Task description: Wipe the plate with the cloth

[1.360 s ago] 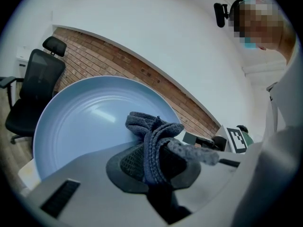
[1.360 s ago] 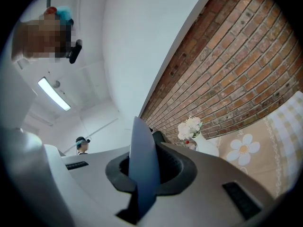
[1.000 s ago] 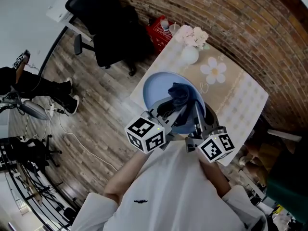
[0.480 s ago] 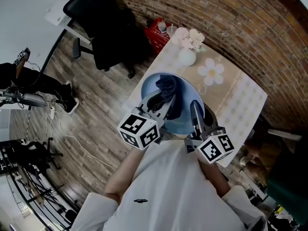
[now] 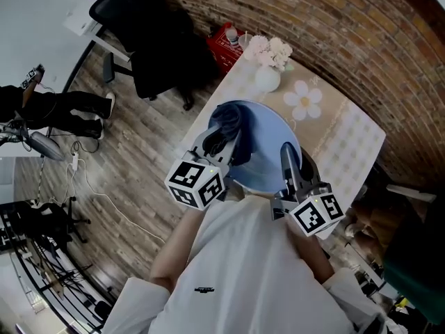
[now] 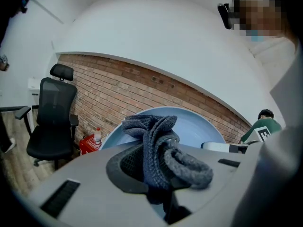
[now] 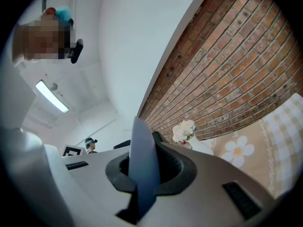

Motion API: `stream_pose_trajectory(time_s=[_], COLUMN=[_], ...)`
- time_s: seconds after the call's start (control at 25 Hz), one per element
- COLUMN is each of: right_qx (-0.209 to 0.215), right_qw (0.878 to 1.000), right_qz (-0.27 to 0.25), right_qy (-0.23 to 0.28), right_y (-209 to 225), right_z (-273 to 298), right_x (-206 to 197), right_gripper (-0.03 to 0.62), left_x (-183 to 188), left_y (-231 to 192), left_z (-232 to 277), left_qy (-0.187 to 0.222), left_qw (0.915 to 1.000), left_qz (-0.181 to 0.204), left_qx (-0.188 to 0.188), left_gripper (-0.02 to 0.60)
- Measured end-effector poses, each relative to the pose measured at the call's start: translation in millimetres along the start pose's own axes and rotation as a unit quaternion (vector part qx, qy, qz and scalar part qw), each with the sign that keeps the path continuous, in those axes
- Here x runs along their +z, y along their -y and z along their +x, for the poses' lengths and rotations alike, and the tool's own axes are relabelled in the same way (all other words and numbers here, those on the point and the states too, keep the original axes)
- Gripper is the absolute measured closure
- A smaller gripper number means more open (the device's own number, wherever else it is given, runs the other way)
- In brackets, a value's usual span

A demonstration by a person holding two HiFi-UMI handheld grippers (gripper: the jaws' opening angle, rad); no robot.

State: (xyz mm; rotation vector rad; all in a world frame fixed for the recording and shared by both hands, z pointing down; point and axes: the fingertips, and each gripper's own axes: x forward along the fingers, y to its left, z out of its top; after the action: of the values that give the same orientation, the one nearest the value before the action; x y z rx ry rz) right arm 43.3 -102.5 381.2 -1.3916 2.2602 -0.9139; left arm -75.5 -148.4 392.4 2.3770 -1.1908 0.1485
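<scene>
a white flower vase (image 5: 267,81) sits on the table (image 5: 351,145), a black office chair (image 5: 163,47) nearby.

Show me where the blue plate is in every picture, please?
Head view: the plate in the middle.
Left gripper view: middle, behind the cloth.
Right gripper view: bottom middle, edge-on between the jaws.
Shared landmark: the brick wall, seen in all three.
</scene>
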Motion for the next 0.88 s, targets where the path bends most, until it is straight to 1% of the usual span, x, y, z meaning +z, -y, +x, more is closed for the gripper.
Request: stream_pose_trajectory(time_s=[0.16,0.32,0.44,0.64,0.88], right_qx=[-0.01,-0.018,-0.023,-0.03,-0.033], right_qw=[1.0,1.0,0.999,0.999,0.998], right_qz=[0.003,0.005,0.006,0.006,0.001], right_qy=[0.007,0.021,0.032,0.045,0.05], right_y=[1.3,7.8,11.0,12.3,2.9], right_z=[-6.9,-9.0,-10.6,-16.4,-21.6], right_x=[2.9,15.1,20.9,22.9,20.6], right_gripper=[0.536,0.536,0.536,0.536,0.536], left_x=[-12.2,-14.5,-19.3,-28.4,-32.1], left_y=[-2.3,1.7,7.7,20.9,33.4], left_z=[-4.2,2.9,5.3,4.1,-6.3], left_qy=[-0.015,-0.027,-0.035,-0.041,-0.035], left_qw=[0.9998,0.9991,0.9986,0.9982,0.9986], left_qz=[0.007,0.033,0.04,0.04,0.025], left_qx=[0.006,0.005,0.0,-0.016,-0.029], left_gripper=[0.52,0.52,0.52,0.52,0.52])
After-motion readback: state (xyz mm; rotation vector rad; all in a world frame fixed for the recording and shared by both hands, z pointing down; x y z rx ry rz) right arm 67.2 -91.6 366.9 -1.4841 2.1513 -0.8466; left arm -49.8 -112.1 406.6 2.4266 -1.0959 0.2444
